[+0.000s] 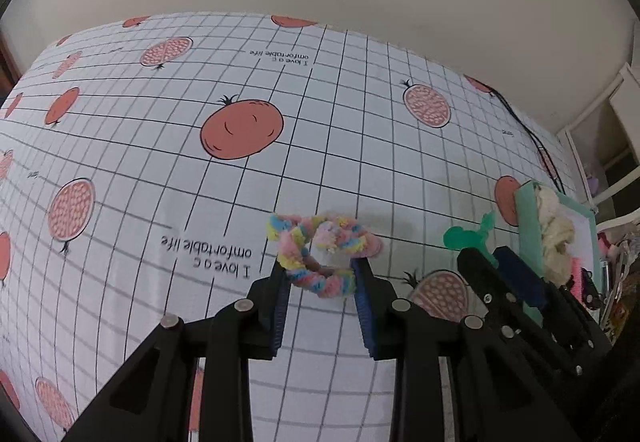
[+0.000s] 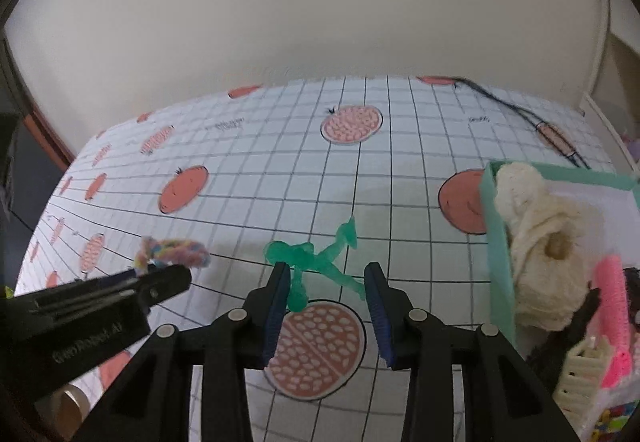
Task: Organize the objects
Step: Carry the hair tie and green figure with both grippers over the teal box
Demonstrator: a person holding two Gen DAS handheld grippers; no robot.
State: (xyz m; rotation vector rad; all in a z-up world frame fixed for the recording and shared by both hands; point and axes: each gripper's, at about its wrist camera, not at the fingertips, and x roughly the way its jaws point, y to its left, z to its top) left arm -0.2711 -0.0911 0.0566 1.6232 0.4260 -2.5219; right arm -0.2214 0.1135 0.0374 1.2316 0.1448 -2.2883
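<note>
My left gripper point(image 1: 320, 274) and right gripper point(image 2: 326, 282) are both apart, so I squeeze the fuzzy rainbow scrunchie point(image 1: 320, 254) and green toy figure point(image 2: 316, 262) gently in the middle.

My left claw point(image 1: 320, 282) is matt black plastic with ribbed blue pads point(image 1: 280, 306). The pastel scrunchie point(image 1: 320, 254) looks fuzzy, the green figure point(image 2: 316, 262) glossy, rubbery, and the bench cloth point(image 1: 160, 122) smooth.
</note>
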